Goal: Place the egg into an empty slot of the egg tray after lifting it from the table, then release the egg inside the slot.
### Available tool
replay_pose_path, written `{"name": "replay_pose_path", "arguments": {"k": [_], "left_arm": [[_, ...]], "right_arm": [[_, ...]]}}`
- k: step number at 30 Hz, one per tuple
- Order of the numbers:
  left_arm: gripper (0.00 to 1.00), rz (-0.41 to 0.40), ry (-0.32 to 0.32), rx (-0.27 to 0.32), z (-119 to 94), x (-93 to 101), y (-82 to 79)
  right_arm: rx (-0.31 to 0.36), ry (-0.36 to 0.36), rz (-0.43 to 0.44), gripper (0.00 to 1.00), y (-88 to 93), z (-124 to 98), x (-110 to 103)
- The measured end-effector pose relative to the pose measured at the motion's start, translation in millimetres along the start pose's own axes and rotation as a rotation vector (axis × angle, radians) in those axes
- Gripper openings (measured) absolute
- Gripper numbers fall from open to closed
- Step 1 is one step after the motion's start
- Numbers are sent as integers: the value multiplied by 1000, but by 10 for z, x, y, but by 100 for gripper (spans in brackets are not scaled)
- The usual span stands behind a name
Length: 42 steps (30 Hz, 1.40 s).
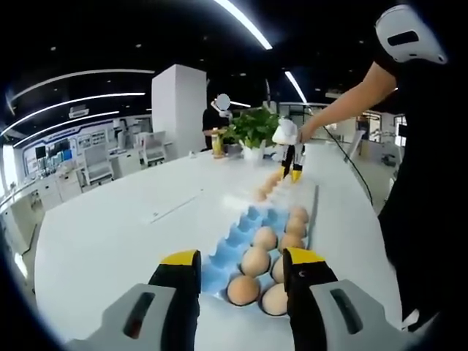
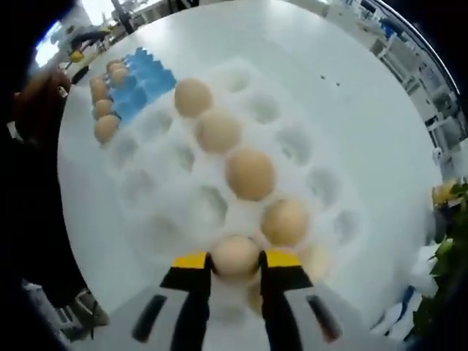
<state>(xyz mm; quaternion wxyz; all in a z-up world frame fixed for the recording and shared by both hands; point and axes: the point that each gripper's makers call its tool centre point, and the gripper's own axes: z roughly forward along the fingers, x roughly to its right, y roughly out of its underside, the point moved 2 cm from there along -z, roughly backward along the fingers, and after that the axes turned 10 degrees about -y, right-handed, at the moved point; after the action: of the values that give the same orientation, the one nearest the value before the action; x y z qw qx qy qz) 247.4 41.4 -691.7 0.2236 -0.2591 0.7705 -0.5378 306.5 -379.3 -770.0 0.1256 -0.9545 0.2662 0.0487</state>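
In the right gripper view my right gripper is shut on a tan egg, held over the near end of a white egg tray. Three more eggs lie in a diagonal row in that tray, and many slots around them are bare. I cannot tell if the held egg touches a slot. In the left gripper view my left gripper stands open, nothing between its yellow tips, just before a blue egg tray holding several eggs. Far off, the right gripper hangs from a hand over the white tray.
Both trays lie end to end on a big round white table. The blue tray lies beyond the white one. A potted plant stands at the table's far side. The person's body stands along the right edge.
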Motion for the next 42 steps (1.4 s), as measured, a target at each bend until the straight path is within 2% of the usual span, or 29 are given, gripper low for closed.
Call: {"name": "replay_pose_path", "arguments": {"k": [2, 4, 6, 9, 16, 42], "left_arm": [[45, -5, 1, 8, -4, -3, -15], [45, 0, -2, 4, -5, -15, -3], [45, -5, -3, 8, -4, -23, -4], [45, -3, -6, 6, 1, -26, 2], [45, -7, -8, 8, -17, -4, 11], [45, -13, -17, 6, -51, -12, 37]], "right_arm": [[2, 5, -28, 26, -18, -81, -49], [24, -11, -37, 26, -73, -190, -125], [60, 5, -65, 26, -163, -286, -149], [87, -5, -75, 26, -255, -330, -214], [62, -21, -126, 26, -341, -251, -313], [84, -82, -262, 26, -855, -91, -613]]}}
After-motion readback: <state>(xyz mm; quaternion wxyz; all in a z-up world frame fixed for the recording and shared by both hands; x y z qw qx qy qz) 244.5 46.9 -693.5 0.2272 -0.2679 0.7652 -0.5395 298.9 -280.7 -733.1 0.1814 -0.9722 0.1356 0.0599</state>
